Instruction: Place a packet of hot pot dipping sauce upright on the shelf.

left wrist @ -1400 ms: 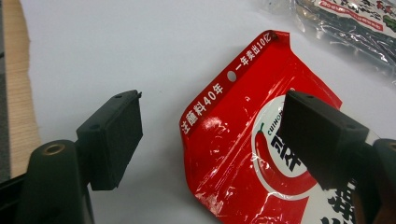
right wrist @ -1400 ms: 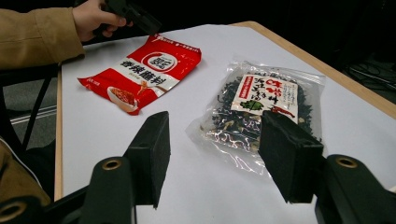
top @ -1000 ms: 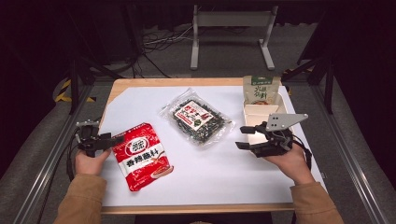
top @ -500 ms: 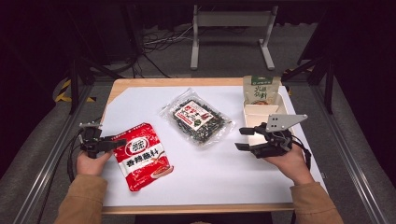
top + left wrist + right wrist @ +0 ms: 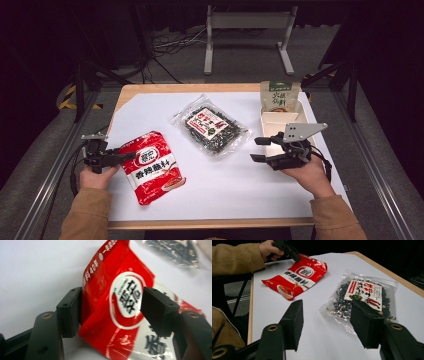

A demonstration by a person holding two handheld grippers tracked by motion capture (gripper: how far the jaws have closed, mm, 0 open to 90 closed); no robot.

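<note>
In the lower left of the high view, the left hand-held gripper (image 5: 125,156) had its jaws spread around the top corner of the red seasoning packet (image 5: 152,167), which lay flat on the table (image 5: 225,185); the grip was not yet made. At the right, the right hand-held gripper (image 5: 259,149) hovered with jaws apart, empty, near the clear seaweed bag (image 5: 212,125). Lifting and moving the packet remained.

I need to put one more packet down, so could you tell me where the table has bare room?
Free: the near strip between red packet and right gripper, and the far-left corner. Crowded: the right edge, with white tray and green pouch.
</note>
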